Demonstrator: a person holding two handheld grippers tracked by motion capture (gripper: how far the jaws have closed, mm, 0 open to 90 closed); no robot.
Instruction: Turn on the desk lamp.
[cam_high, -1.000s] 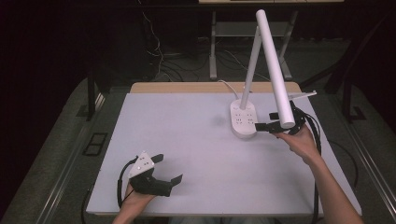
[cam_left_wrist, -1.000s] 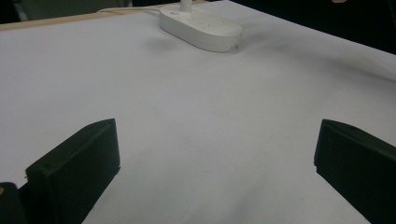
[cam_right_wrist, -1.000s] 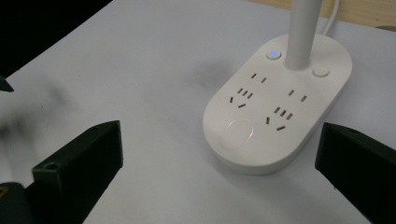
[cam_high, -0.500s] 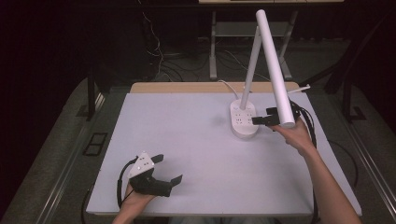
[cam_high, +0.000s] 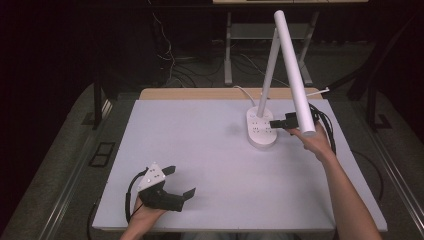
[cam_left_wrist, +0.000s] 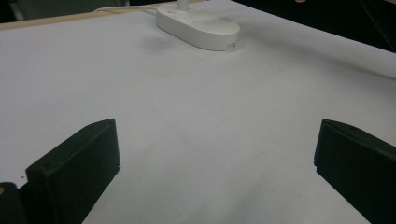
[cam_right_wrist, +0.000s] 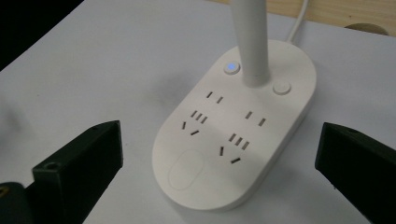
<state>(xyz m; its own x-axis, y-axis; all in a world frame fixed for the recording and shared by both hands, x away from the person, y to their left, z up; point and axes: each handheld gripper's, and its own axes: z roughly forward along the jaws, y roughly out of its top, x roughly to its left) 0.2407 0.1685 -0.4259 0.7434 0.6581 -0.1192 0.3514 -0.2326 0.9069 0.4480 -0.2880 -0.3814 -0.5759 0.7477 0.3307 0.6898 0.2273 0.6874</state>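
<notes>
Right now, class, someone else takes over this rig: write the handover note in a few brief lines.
Left claw: open, resting on the table's near left part, holding nothing.
Right claw: open, hovering over the lamp base, touching nothing.
Lamp base stands at the far right of the table, stem upright, blue button light on.
Done: approach only.
Left: probably pressing a button on the base.

White lamp base (cam_right_wrist: 238, 135) with dark socket slots (one button lit blue), white worktop (cam_high: 200, 145) edged in pale wood, black tongs (cam_right_wrist: 219, 186).
</notes>
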